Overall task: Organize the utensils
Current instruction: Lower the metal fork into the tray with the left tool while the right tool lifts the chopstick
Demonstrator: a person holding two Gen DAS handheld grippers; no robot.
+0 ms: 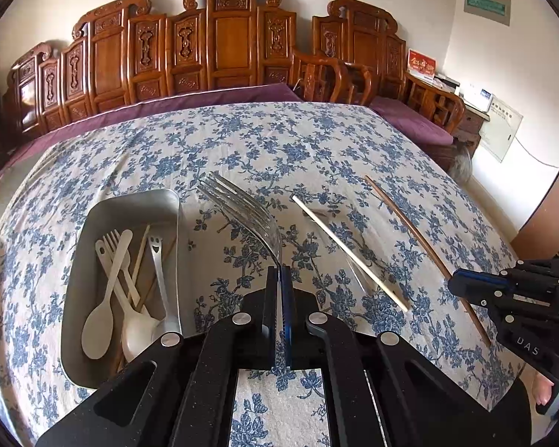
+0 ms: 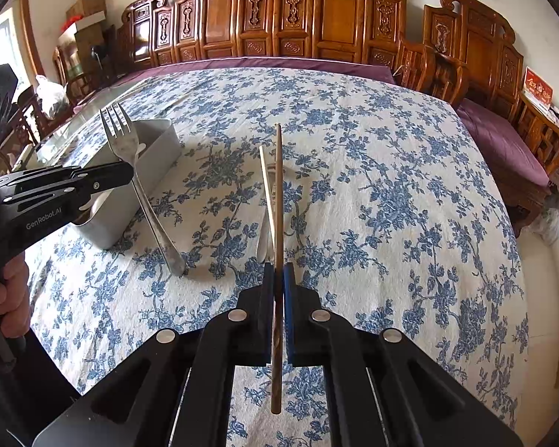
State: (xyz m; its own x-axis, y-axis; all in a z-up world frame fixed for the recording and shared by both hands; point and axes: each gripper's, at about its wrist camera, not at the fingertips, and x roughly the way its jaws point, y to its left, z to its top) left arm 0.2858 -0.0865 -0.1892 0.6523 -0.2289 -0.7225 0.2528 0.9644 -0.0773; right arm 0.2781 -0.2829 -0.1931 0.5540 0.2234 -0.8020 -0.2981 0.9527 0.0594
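Observation:
My left gripper (image 1: 279, 272) is shut on the handle of a metal fork (image 1: 242, 205), tines pointing up and away, lifted over the floral tablecloth. The right wrist view shows that fork (image 2: 123, 141) in the left gripper (image 2: 128, 173), just in front of the tray. My right gripper (image 2: 278, 268) is shut on a brown chopstick (image 2: 278, 186) that sticks out past both ends of the pads. From the left wrist view, the brown chopstick (image 1: 410, 231) slants through the right gripper (image 1: 454, 283). A white chopstick (image 1: 348, 251) lies on the cloth between the grippers.
A grey metal tray (image 1: 130, 205) at the left holds several white plastic utensils, chopsticks and a smiley-face metal spoon (image 1: 156, 257). A carved wooden bench (image 2: 316, 18) with a purple cushion (image 2: 503, 138) runs behind and right of the table. A hand (image 2: 7, 290) holds the left gripper's handle.

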